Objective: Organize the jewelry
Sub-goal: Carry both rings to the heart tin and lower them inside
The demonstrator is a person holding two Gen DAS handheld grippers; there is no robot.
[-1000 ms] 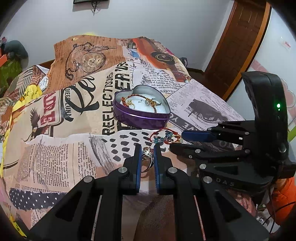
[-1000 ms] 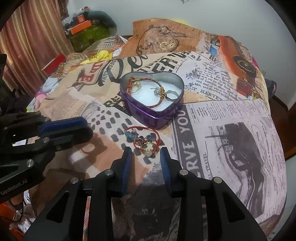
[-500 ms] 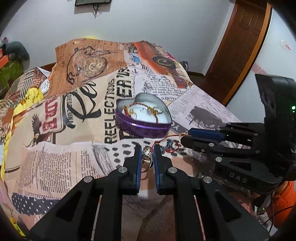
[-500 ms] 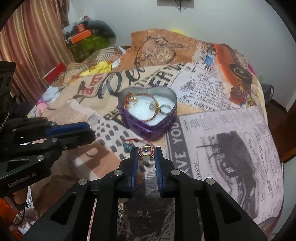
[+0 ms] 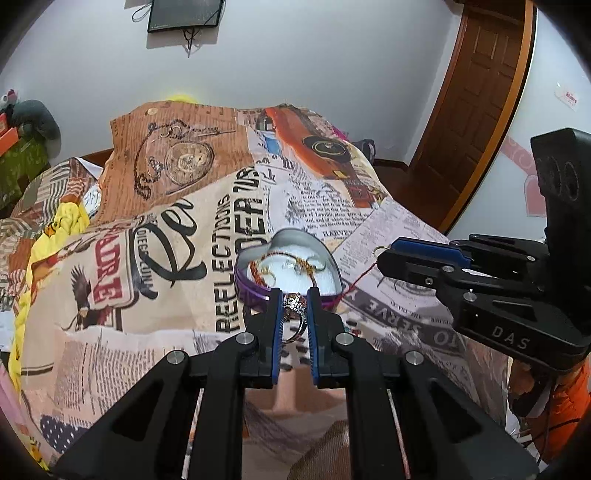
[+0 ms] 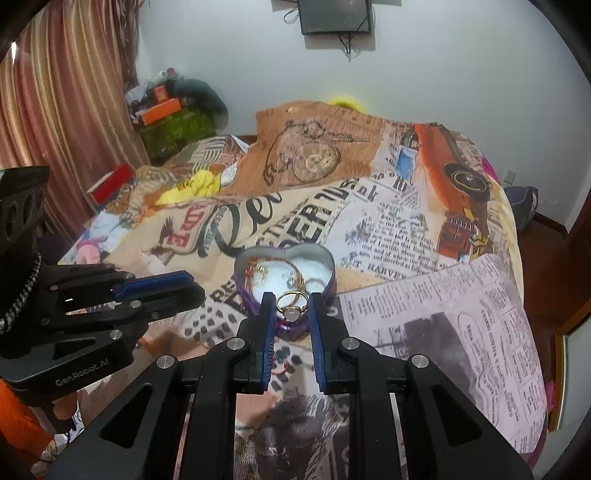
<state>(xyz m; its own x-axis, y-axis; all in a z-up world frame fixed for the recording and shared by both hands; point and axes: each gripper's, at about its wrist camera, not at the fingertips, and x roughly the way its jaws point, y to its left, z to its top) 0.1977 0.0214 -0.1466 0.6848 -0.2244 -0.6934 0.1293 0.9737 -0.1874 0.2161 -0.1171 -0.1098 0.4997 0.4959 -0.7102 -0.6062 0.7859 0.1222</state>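
A purple heart-shaped tin (image 5: 243, 286) (image 6: 330, 282) with a white lining sits on the printed bedspread and holds bracelets. My left gripper (image 5: 294, 301) is shut on a silver stone ring (image 5: 293, 303), held above the bed just in front of the tin. My right gripper (image 6: 291, 306) is shut on a gold ring with a pale stone (image 6: 291, 312), also lifted in front of the tin. In the left wrist view the right gripper (image 5: 384, 254) has a red thread (image 5: 360, 278) trailing from its tip down toward the bed.
The bed is covered by a newspaper-and-pocket-watch print spread (image 5: 184, 221). A wooden door (image 5: 476, 96) stands to the right. A striped curtain (image 6: 62, 110) and cluttered boxes (image 6: 166, 114) are at the left. A screen (image 6: 334, 16) hangs on the wall.
Both grippers have risen off the bedspread with their rings. The right gripper closed on the gold ring and lifted it, and a red thread came up with it.
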